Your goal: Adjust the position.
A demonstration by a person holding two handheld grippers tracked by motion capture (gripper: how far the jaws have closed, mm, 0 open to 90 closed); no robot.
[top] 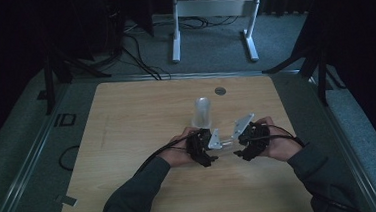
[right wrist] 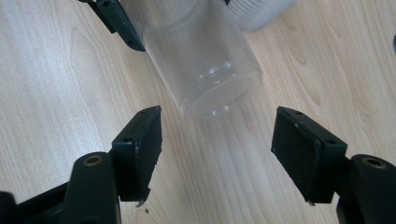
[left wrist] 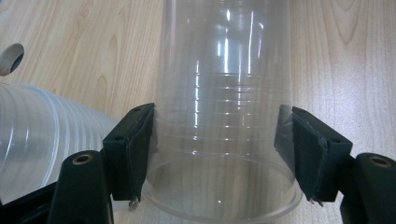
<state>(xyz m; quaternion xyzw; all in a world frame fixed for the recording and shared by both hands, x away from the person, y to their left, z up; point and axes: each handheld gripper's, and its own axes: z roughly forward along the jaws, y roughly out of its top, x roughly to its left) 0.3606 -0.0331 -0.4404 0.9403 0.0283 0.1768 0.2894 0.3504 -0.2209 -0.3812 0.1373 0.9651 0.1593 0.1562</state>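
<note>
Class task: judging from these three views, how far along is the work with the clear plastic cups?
Done: one clear cup is separate from the cup stack standing on the table. In hand: the left claw clamps this cup near its rim; the right claw is open just short of its base. Left: setting the cup down and handling the stack.

Dim room, grey floor [top: 212,44], white frame [top: 214,14] behind.

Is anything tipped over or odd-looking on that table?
Yes: one clear plastic cup is held on its side, clamped near its rim by the left gripper, while the cup stack stands upright. Nothing looks spilled or broken.
</note>
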